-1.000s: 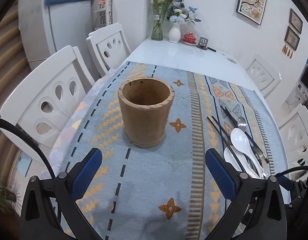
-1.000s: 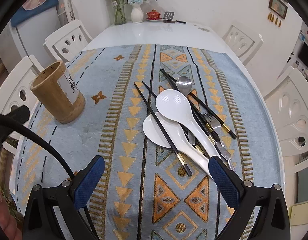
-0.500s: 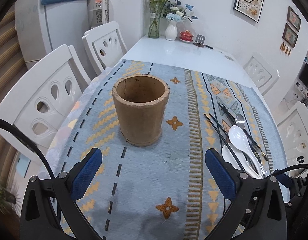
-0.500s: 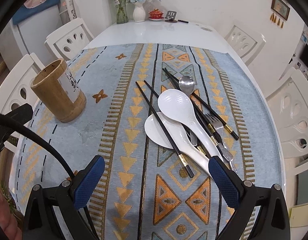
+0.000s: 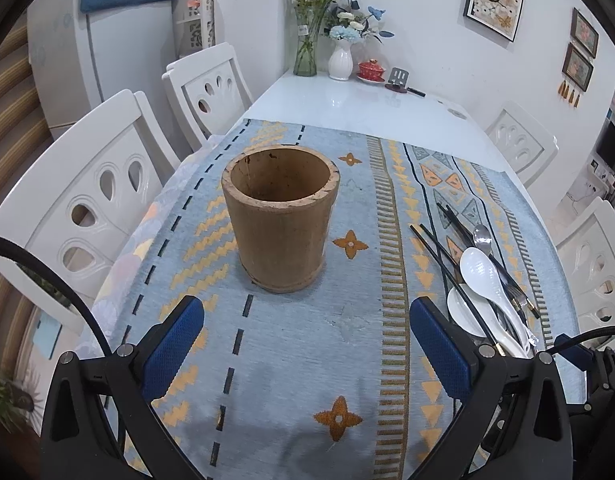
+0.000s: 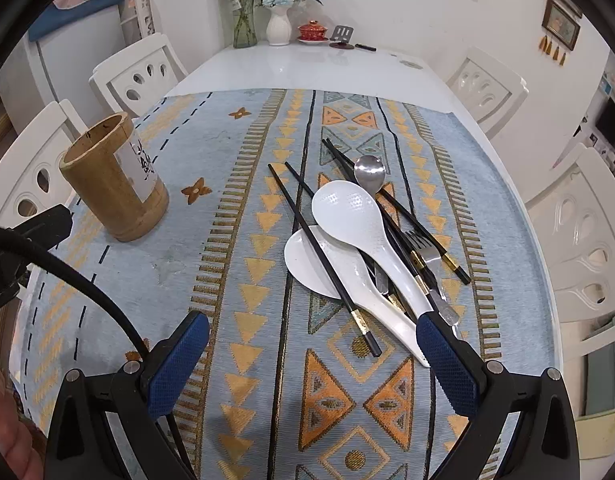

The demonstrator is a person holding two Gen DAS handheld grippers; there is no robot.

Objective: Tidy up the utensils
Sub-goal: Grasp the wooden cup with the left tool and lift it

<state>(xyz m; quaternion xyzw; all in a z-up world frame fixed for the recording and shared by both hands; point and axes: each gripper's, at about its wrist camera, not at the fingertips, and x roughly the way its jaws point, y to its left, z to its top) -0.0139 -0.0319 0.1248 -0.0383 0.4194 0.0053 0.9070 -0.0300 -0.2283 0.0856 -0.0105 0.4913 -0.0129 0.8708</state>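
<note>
Utensils (image 6: 371, 248) on patterned cloth (image 6: 243, 264), white table (image 6: 307, 68), chairs (image 5: 91, 196)

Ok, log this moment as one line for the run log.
left gripper: open, facing bamboo holder | right gripper: open, near utensil pile | holder: empty | nothing grasped

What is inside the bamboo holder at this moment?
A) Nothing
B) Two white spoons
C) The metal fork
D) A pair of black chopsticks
A: the left wrist view looks into the bamboo holder and shows only its bare inner wall, while the utensils lie piled on the cloth.
</note>
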